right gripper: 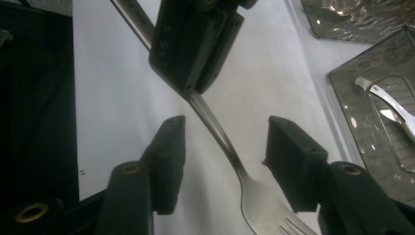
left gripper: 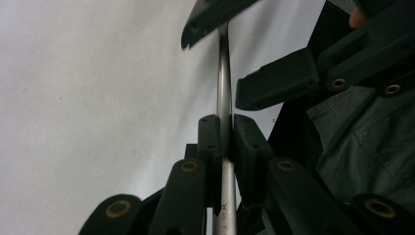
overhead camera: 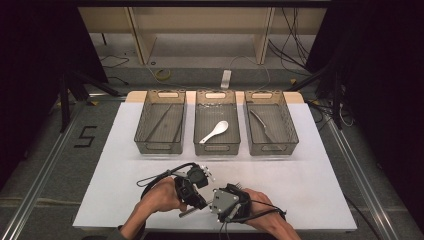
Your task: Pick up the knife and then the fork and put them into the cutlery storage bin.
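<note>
left gripper [left gripper: 224,142] is clamped tight on the shiny steel fork [right gripper: 220,137]'s handle, right gripper [right gripper: 222,161] straddles the neck, jaws apart, not touching

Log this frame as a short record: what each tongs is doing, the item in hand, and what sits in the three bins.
left tongs: shut on the fork handle
right tongs: open, jaws either side of the fork neck, not touching
left bin: long thin dark items, unclear
middle bin: white spoon
right bin: metal utensil
surface: white table
</note>
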Motion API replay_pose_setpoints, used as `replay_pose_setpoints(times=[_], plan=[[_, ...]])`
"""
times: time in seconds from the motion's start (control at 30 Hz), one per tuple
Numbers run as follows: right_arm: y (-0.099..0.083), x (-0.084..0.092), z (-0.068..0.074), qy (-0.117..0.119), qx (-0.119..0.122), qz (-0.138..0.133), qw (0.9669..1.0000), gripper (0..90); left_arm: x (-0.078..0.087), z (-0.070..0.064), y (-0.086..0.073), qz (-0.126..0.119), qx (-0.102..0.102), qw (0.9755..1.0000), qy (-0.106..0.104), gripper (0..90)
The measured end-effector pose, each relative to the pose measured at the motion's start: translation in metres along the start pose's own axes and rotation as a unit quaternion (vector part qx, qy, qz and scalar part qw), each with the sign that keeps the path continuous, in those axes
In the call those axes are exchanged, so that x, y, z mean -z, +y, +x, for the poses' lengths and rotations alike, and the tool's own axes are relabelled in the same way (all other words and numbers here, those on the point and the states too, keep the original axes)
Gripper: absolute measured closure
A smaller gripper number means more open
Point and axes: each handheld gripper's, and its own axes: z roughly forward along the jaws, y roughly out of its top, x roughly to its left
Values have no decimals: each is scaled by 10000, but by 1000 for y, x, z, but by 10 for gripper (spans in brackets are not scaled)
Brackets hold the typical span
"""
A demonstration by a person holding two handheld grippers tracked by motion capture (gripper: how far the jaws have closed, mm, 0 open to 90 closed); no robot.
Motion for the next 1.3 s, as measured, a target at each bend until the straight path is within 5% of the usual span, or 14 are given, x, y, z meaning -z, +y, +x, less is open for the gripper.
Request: replay_pose_setpoints(times=[0.4, 0.63, 0.9, 1.1, 1.23, 1.3], plan=[[0, -7, 5, 70, 311, 85, 9995, 711, 0, 0, 1, 2, -69, 9998, -160, 822], [-3, -10, 8, 225, 931, 223, 9952, 860, 1, 0, 1, -45, -75, 9996, -268, 818], [-4, -6, 4, 259, 968, 252, 9947, 880, 5, 5, 0, -361, -50, 9985, -415, 806], [-11, -3, -1, 155, 920, 429, 9947, 881, 38, 15, -6, -1249, 278, 9918, -57, 573], [-14, -1, -7, 62, 833, 470, 9954, 881, 49, 19, -10, -1411, 351, 9893, 98, 459], [-17, 1, -11, 15, 767, 539, 9956, 881, 54, 25, -15, -1609, 515, 9850, 354, 375]])
